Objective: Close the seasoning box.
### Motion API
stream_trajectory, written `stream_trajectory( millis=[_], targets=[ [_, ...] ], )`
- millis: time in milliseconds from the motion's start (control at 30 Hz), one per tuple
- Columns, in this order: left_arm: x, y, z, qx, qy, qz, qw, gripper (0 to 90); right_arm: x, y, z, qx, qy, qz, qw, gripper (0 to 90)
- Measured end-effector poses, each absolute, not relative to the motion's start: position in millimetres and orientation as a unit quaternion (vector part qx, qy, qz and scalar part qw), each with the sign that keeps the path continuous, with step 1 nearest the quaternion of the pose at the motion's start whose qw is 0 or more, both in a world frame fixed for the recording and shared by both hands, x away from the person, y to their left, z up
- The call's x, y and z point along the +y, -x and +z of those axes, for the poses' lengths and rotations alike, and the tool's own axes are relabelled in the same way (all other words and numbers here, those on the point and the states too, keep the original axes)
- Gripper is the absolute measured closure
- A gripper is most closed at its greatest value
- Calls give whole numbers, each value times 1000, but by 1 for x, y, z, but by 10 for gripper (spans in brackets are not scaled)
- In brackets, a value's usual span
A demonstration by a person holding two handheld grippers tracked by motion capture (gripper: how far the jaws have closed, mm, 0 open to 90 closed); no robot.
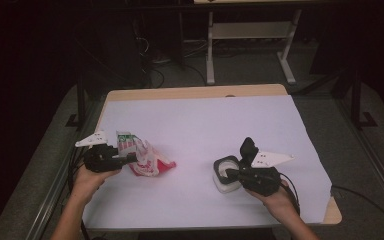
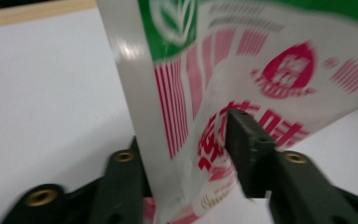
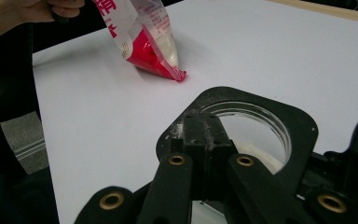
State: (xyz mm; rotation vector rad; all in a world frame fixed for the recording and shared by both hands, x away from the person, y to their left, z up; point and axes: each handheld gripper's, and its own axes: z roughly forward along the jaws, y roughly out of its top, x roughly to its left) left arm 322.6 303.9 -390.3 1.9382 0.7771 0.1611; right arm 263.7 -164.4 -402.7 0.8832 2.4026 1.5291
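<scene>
A red, white and green plastic bag (image 1: 145, 157) of white granules leans on the white table cover, its red bottom corner (image 3: 168, 65) on the sheet. My left gripper (image 1: 130, 157) is at the bag's top. Its jaws stand apart with the film of the bag (image 2: 242, 60) between them, one black pad (image 2: 247, 154) in front of the film and the other behind it. My right gripper (image 1: 228, 172) is shut on the black rim (image 3: 303, 126) of a small white jar (image 1: 225, 182). The jar's flip lid (image 1: 248, 147) stands open, with white granules (image 3: 256, 149) inside.
The white sheet (image 1: 205, 120) covers most of a wooden table, whose bare edge (image 1: 195, 92) shows at the far side. A white desk frame (image 1: 250, 30) stands on the floor beyond. A cable (image 1: 360, 192) trails off the right edge.
</scene>
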Motion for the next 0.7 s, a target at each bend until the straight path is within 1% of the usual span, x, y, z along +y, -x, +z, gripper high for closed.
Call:
stream_trajectory(
  millis=[167, 233, 300, 433, 533, 700],
  targets=[
    [310, -318, -395, 317, -800, 65, 505, 403, -166, -261, -401, 803, -294, 513, 80, 900],
    [313, -314, -392, 313, -796, 73, 513, 371, -167, -260, -399, 800, -294, 516, 81, 900],
    [314, -314, -391, 311, -797, 75, 512, 302, -167, -260, -398, 799, -294, 517, 82, 900],
    [322, -307, -391, 311, -806, 90, 495, 209, -170, -259, -394, 798, -291, 520, 87, 900],
    [327, -303, -392, 310, -806, 92, 495, 181, -172, -258, -394, 797, -291, 521, 86, 900],
    [334, -293, -396, 314, -809, 103, 487, 140, -187, -252, -390, 790, -302, 525, 95, 900]
  ],
)
